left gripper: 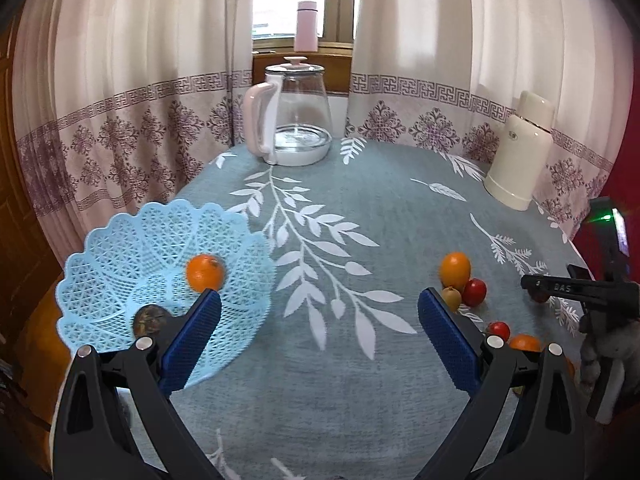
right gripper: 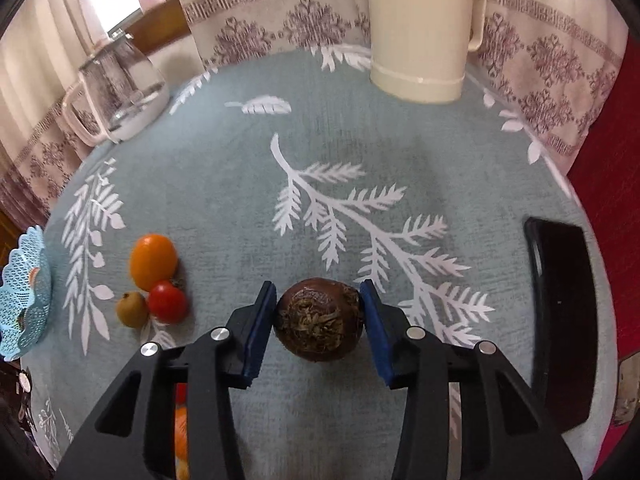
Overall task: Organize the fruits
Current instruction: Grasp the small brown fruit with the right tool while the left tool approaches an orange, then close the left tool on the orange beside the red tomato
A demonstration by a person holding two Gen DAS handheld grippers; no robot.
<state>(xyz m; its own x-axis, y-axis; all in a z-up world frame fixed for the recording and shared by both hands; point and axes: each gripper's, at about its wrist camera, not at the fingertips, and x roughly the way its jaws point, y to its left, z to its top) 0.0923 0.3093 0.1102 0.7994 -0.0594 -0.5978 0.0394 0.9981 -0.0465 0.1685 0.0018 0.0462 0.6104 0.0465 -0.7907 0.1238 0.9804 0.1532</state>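
Gripping a dark brown, rough-skinned round fruit (right gripper: 320,320) between its blue pads (right gripper: 260,328), the right gripper (right gripper: 320,304) holds it over the grey-blue leaf-print tablecloth (right gripper: 240,184); what kind of fruit it is cannot be told. The left gripper (left gripper: 320,308) has its fingers spread wide with nothing between them.

At the table's left edge sits a light blue lattice basket (left gripper: 120,248). Inside it lie an orange (left gripper: 205,273) and a dark brown round fruit (left gripper: 150,320), the latter partly hidden behind the left gripper's finger.

On the cloth, well apart from the basket, a cluster of three fruits touch one another: an orange-yellow oval fruit (right gripper: 153,262), a red round fruit (right gripper: 168,302) and a small olive-brown fruit (right gripper: 132,309). Nearer the left camera, a smaller red fruit (left gripper: 499,330) and another orange (left gripper: 525,343) lie partly behind the left gripper's finger.

At the far side stand a glass kettle with a pink handle (left gripper: 292,120), which looks empty, and a cream thermos jug (left gripper: 520,156). A pink bottle (left gripper: 306,26) stands on the windowsill. A black flat object (right gripper: 560,280) lies at the table's right edge.
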